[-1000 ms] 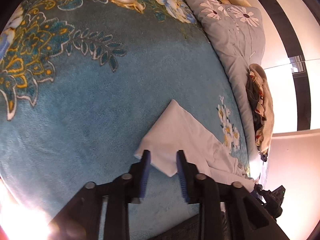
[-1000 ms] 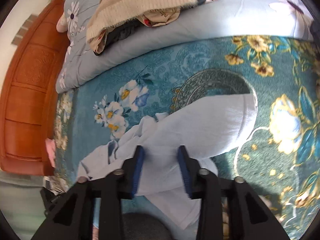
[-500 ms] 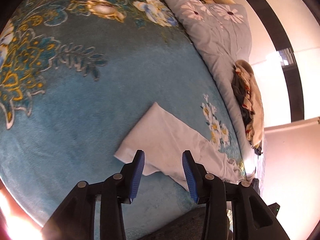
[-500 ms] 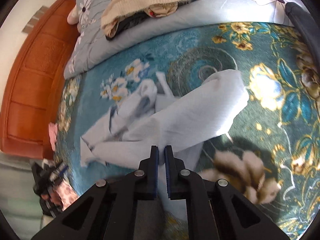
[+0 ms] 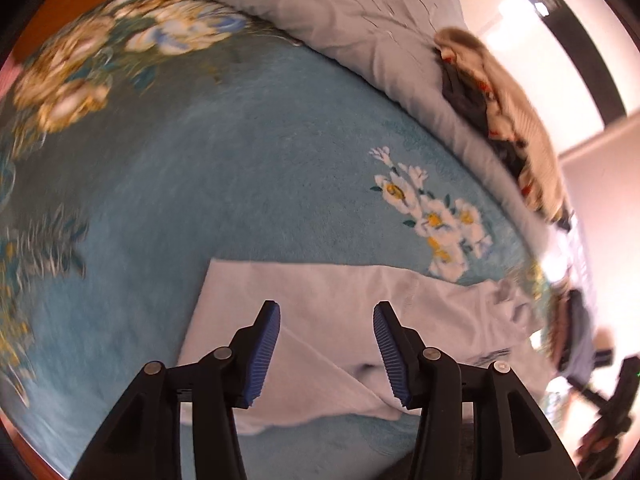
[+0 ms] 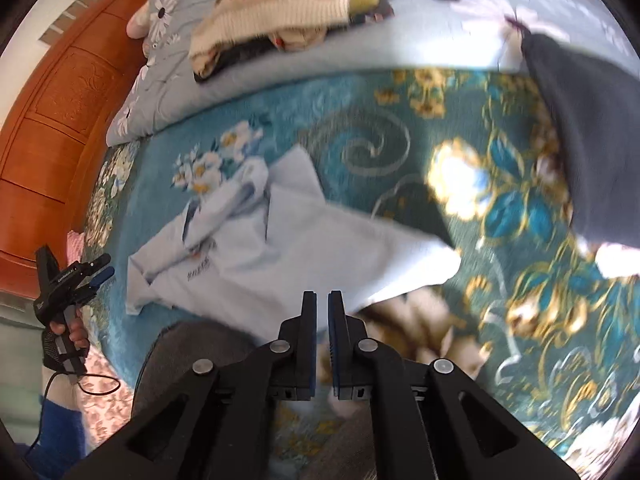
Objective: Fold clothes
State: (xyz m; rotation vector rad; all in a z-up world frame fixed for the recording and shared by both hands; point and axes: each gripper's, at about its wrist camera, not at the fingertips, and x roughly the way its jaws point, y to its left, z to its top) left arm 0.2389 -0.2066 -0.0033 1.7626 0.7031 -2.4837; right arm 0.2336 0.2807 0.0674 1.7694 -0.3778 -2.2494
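A light blue shirt [image 5: 320, 280] lies partly folded on the teal flowered blanket [image 5: 200, 180]. My left gripper [image 5: 326, 312] hovers over the shirt's folded end. Its jaws are opening and nothing is pinched between them. In the right wrist view the shirt [image 6: 280, 248] is crumpled at the collar side, and its near right corner is raised, casting a shadow. My right gripper [image 6: 322, 298] has the shirt's near hem between almost closed pads, and its jaws are starting to open. The left gripper [image 6: 105, 265] also shows at the far left, held in a hand.
A grey floral quilt [image 5: 360, 20] runs along the far side with a pile of clothes [image 6: 280, 12] on it. A dark garment [image 6: 592, 140] lies at the right. The wooden headboard [image 6: 48, 120] stands at the left. A person's grey-clad knee [image 6: 192, 352] is close below.
The left gripper has let go, widened and swung across over the shirt. The right gripper has closed on the near hem and lifted it, and the shirt has shifted left.
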